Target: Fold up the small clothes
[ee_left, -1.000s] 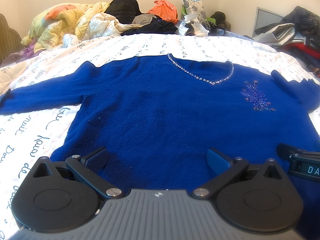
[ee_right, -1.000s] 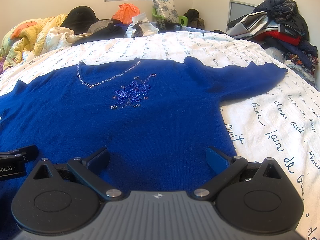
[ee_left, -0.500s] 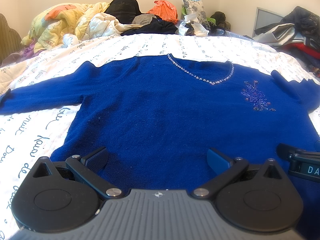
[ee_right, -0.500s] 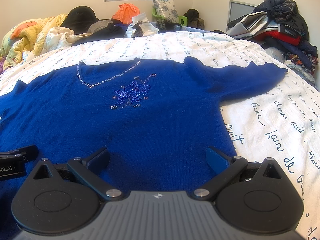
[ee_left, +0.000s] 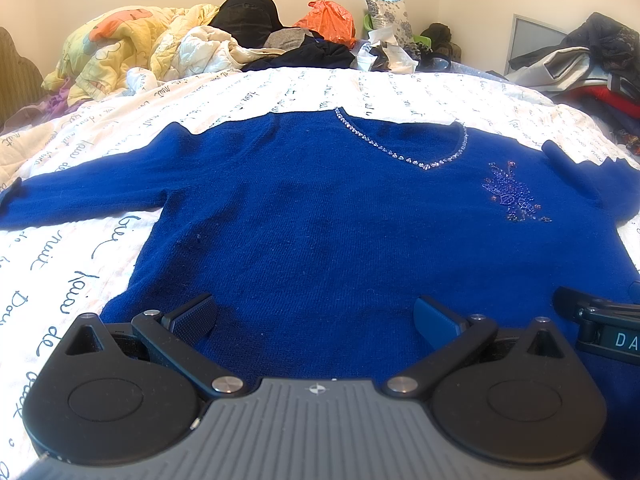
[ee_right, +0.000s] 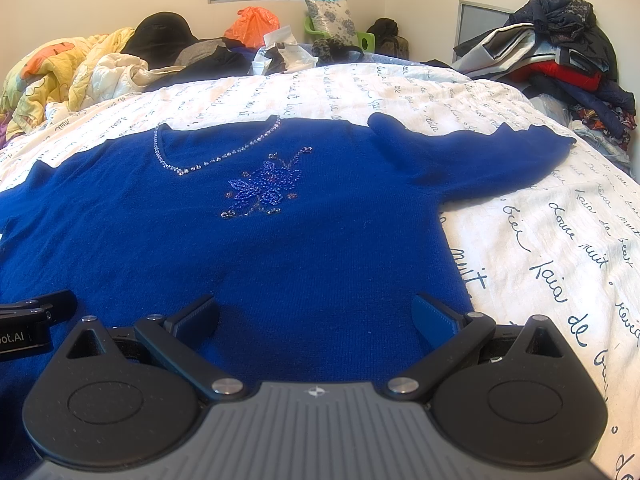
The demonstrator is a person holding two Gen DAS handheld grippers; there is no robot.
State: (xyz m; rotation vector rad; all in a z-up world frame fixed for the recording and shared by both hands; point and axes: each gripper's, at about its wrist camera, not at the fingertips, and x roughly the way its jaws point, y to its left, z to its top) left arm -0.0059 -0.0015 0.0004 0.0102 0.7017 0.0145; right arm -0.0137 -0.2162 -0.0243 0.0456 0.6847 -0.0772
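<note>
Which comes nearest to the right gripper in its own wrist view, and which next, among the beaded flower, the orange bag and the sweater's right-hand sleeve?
From the right gripper:
1. Beaded flower, ahead on the sweater's chest.
2. Sleeve, out to the right on the bedspread.
3. Orange bag, far back by the wall.

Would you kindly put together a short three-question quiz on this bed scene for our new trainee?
1. True or false: the blue sweater lies spread flat, unfolded.
2. The beaded flower sits: A) on a sleeve B) on the chest, beside the neckline C) at the hem.
3. What state are the left gripper and right gripper in?

Key: 1 true; 2 B; 3 both open, holding nothing, at the hem.
</note>
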